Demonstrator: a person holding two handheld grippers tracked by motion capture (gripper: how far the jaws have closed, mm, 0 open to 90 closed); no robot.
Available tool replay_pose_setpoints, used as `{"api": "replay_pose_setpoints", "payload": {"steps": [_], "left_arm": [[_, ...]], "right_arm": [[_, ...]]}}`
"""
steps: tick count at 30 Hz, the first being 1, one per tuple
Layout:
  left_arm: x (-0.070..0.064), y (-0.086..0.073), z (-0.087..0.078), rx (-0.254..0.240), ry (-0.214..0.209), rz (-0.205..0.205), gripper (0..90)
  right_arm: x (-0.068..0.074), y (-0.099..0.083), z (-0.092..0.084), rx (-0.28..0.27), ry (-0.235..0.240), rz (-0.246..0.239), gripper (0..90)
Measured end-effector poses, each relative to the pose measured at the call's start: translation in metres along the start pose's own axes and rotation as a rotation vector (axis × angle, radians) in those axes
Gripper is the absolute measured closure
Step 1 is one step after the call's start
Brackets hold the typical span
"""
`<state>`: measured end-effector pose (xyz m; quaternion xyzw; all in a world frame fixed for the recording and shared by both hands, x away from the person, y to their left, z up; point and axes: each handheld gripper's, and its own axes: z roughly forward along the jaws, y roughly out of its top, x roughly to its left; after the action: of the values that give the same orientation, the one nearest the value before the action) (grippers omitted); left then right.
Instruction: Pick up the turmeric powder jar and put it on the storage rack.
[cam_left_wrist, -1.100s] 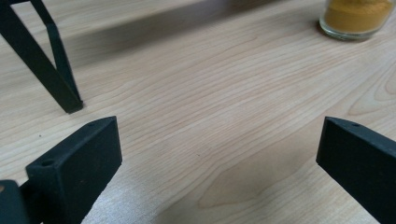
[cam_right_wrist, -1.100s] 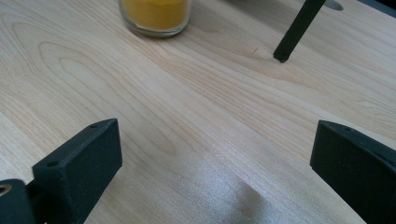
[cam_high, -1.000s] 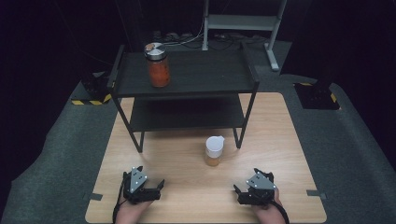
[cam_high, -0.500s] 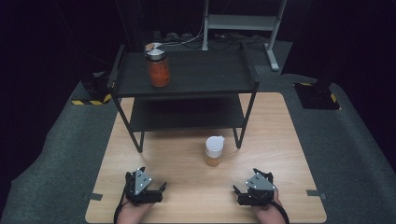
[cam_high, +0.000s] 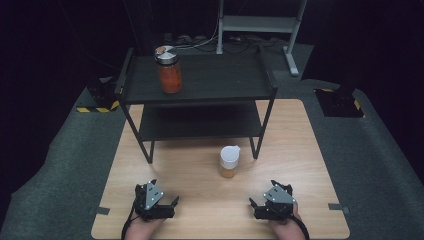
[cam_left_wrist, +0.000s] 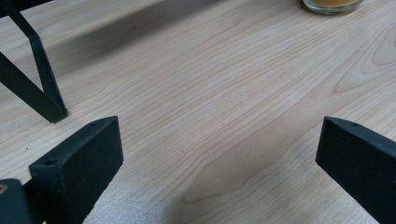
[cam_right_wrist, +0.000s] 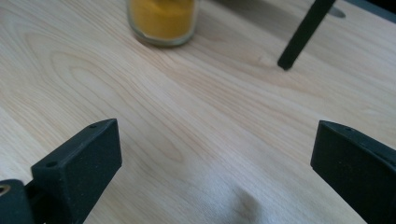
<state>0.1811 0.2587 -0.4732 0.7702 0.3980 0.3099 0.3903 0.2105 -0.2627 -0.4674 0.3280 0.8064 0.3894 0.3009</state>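
Left gripper (cam_high: 170, 204) has slid slightly back toward the near table edge since a second ago; right gripper (cam_high: 256, 206) barely shifted. Both sit low over the wooden table (cam_high: 300, 150), jaws spread wide, nothing between them. Small white-lidded jar of yellow powder (cam_high: 229, 161) stands ahead, between the two, nearer the right one. Orange-filled jar (cam_high: 169, 69) sits far ahead on the black shelf rack (cam_high: 225, 82).

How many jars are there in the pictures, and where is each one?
2. The jar with orange-red filling stands on the top shelf of the black rack. The white-lidded jar stands on the wooden table, in front of the rack.
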Motion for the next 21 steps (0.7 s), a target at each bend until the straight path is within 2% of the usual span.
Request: {"api": "replay_pose_setpoints", "payload": {"steps": [4,8,12,16,21], "left_arm": [[0.001,-0.002,-0.002,-0.003,-0.008,-0.001,1.0],[0.002,-0.004,-0.005,-0.006,-0.013,-0.014,1.0],[0.002,-0.004,-0.006,-0.008,-0.013,-0.015,1.0],[-0.001,-0.003,-0.006,0.002,-0.01,0.01,1.0],[-0.004,-0.003,-0.007,0.006,-0.01,0.032,1.0]], "right_arm": [[0.002,0.004,-0.007,-0.047,0.003,0.026,0.9],[0.003,0.008,-0.01,-0.08,0.01,0.027,0.6],[0.004,0.011,-0.01,-0.091,0.015,0.027,0.6],[0.001,0.015,-0.008,-0.119,0.039,0.033,0.4],[0.0,0.026,-0.001,-0.116,0.054,0.032,0.3]]}}
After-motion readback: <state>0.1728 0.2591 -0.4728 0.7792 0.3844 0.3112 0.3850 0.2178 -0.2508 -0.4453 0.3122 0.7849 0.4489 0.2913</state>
